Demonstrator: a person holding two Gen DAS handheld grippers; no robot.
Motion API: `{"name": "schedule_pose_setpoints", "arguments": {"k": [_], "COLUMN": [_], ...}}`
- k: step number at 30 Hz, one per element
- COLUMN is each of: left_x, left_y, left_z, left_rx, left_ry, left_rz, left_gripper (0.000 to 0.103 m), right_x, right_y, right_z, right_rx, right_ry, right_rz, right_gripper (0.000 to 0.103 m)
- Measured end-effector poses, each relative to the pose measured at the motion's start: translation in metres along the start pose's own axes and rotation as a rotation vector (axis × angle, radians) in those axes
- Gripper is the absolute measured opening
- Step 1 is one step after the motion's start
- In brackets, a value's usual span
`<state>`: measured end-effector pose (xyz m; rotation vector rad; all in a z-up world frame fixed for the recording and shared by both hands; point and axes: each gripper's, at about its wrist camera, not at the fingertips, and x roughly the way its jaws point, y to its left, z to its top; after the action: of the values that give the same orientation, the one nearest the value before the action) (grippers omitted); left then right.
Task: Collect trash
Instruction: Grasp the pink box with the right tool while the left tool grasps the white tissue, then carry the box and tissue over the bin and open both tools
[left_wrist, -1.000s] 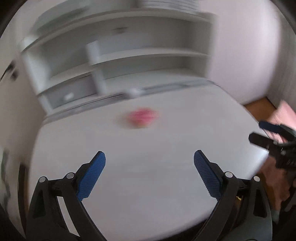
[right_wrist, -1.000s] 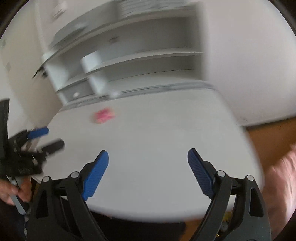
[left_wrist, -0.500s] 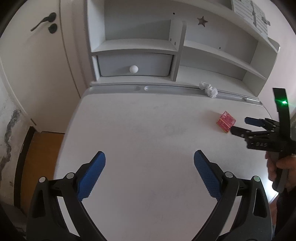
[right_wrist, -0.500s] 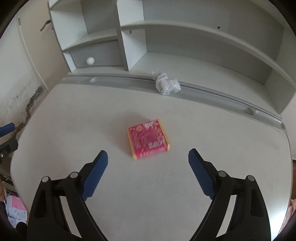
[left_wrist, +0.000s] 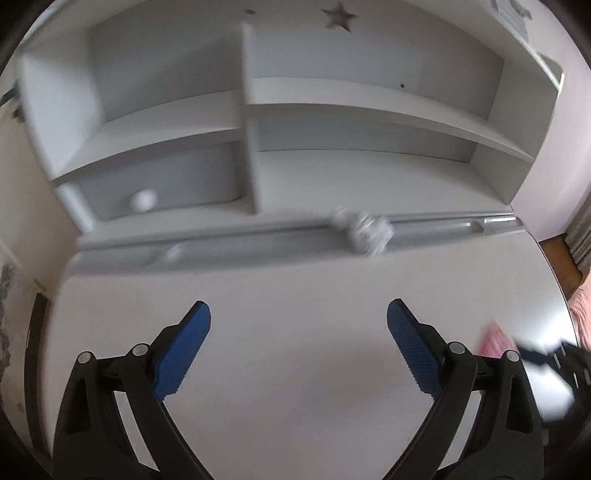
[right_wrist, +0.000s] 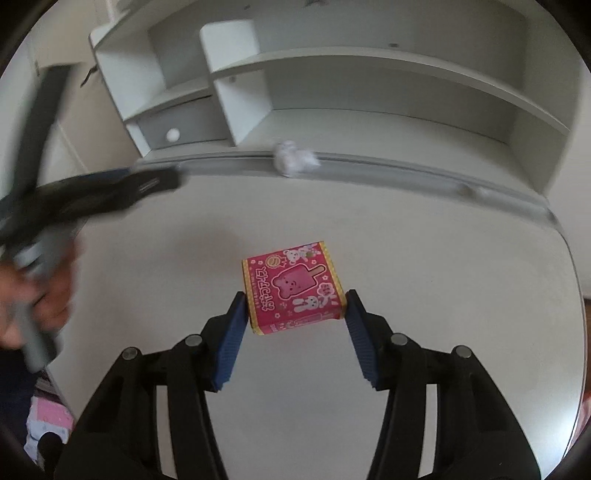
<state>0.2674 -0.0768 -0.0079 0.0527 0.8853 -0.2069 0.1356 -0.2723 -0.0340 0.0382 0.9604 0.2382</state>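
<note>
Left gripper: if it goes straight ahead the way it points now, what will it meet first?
Most likely bare desk top, then the crumpled white paper lying in the grooved rail at the back. The left gripper is open and holds nothing. Blur and fisheye leave the depth unclear.
</note>
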Motion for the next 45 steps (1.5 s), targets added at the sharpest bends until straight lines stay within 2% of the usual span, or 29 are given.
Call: {"name": "schedule_pose_setpoints", "arguments": {"k": [5,9,13,14,16,17,20,24,27,32,39,43,45], "left_x": [0.062,0.089,0.104,0.105,0.108,0.110,0.105,0.073,0.040,-0.018,-0.096,-0.135,-0.144], "left_y": [-0.034,-0.048,-0.050,-0.051,-0.053,-0.055,-0.063,-0.083,-0.111,-0.200,-0.356,-0.433,-0.467], "left_z": [0.033,0.045,0.050,0.051,0.050,0.049,0.047,0.038,0.025,-0.023,-0.133,-0.195,-0.227], "left_rx": [-0.035,-0.025,-0.049,-0.049,-0.047,-0.043,-0.004,0.060,0.097,0.246,0.576,0.732,0.796], "left_ry": [0.061,0.071,0.096,0.093,0.098,0.112,0.100,0.055,0.033,0.016,-0.012,-0.053,-0.033], "left_rz": [0.004,0.058,0.058,0.066,0.077,0.075,0.110,0.082,0.002,-0.172,-0.455,-0.585,-0.661], "left_gripper": [0.093,0.093,0.093,0.090,0.069,0.040,0.039,0.038,0.039,0.039,0.039,0.039,0.039], "right_x": [-0.027,-0.040,-0.046,-0.047,-0.046,-0.048,-0.066,-0.105,-0.139,-0.194,-0.261,-0.269,-0.265], "right_y": [-0.026,-0.040,-0.048,-0.050,-0.054,-0.057,-0.072,-0.105,-0.132,-0.182,-0.249,-0.289,-0.308], "right_z": [-0.033,-0.046,-0.055,-0.058,-0.065,-0.068,-0.079,-0.097,-0.121,-0.180,-0.296,-0.357,-0.386], "right_rx": [0.057,0.084,0.105,0.110,0.117,0.123,0.150,0.233,0.310,0.474,0.730,0.860,0.921], "right_ry": [-0.042,-0.060,-0.075,-0.073,-0.064,-0.064,-0.089,-0.140,-0.173,-0.205,-0.207,-0.156,-0.119], "right_rz": [-0.011,-0.002,0.013,0.015,0.013,0.010,-0.012,-0.090,-0.172,-0.323,-0.520,-0.592,-0.589], "right_gripper": [0.053,0.053,0.053,0.053,0.053,0.053,0.053,0.053,0.053,0.053,0.053,0.053,0.053]}}
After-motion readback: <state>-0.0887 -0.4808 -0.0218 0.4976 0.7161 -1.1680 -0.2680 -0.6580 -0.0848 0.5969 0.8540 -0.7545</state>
